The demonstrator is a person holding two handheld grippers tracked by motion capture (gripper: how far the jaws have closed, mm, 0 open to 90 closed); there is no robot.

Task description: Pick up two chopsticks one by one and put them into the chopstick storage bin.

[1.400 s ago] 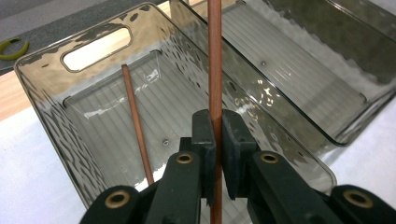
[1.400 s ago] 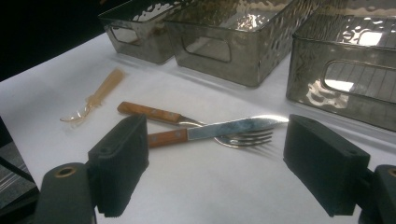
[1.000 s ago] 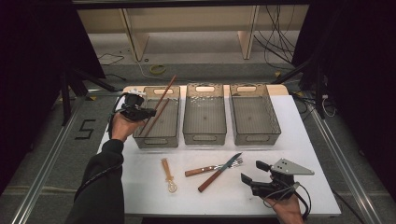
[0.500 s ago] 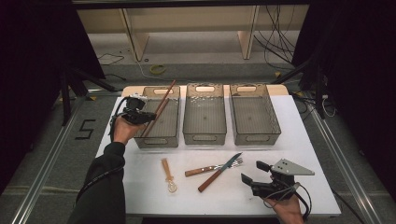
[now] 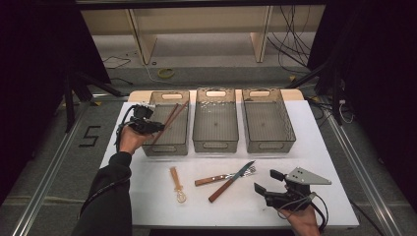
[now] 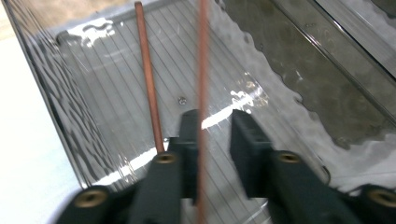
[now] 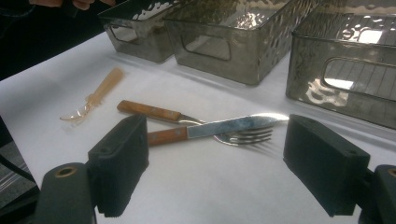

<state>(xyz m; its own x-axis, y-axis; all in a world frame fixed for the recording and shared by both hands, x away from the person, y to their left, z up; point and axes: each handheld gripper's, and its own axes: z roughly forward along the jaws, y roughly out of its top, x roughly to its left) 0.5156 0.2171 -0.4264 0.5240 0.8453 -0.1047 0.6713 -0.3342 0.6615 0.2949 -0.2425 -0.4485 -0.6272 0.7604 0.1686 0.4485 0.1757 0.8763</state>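
Two chopsticks: both (image 5: 169,120) lean in the left bin (image 5: 183,142), tips out over its far rim; in the left gripper view one (image 6: 149,79) lies free on the bin floor, the other (image 6: 202,93) runs blurred between the jaws.
Left hand-held gripper: it (image 5: 156,128) sits at the bin's left rim, jaws parted a little, just been opening; the second stick looks loose against one pad, though blur makes contact hard to call.
Doing it well: open wider, let the stick settle beside its mate, then lift straight up clear of the rim.
Right hand-held gripper: it (image 5: 262,190) rests wide open and empty on the counter (image 5: 334,196), facing knife (image 5: 231,181) and fork (image 5: 221,177); spoon (image 5: 178,184) lies further left.
Change: left jaws were clamped on the stick earlier; sticks barely shifted, right side unmoved.
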